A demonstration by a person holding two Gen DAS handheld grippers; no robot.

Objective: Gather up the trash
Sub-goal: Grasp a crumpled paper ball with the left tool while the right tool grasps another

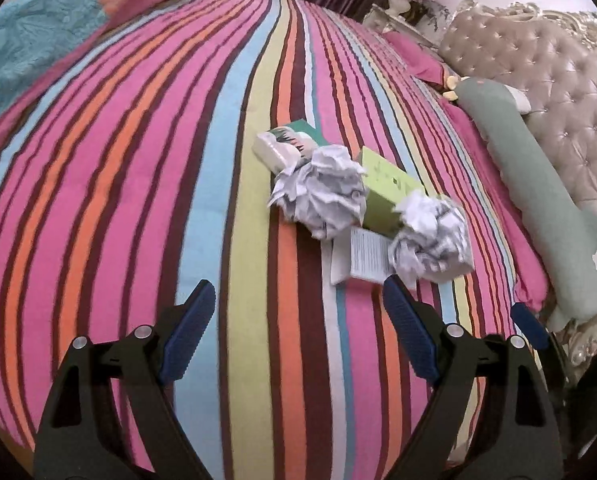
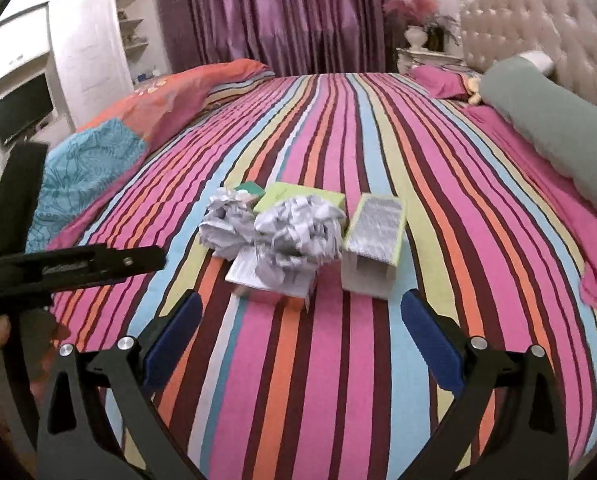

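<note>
A small heap of trash lies on the striped bedspread. In the left wrist view it holds a crumpled paper ball, a second paper ball, a green box, a white and green pack and a printed leaflet. My left gripper hovers just short of the heap, open and empty. The right wrist view shows the paper balls and an open carton lying on its side. My right gripper is open and empty in front of them.
A long green bolster lies along the tufted headboard at the right. A turquoise and orange blanket is heaped at the far left. Purple curtains and a white cabinet stand beyond the bed.
</note>
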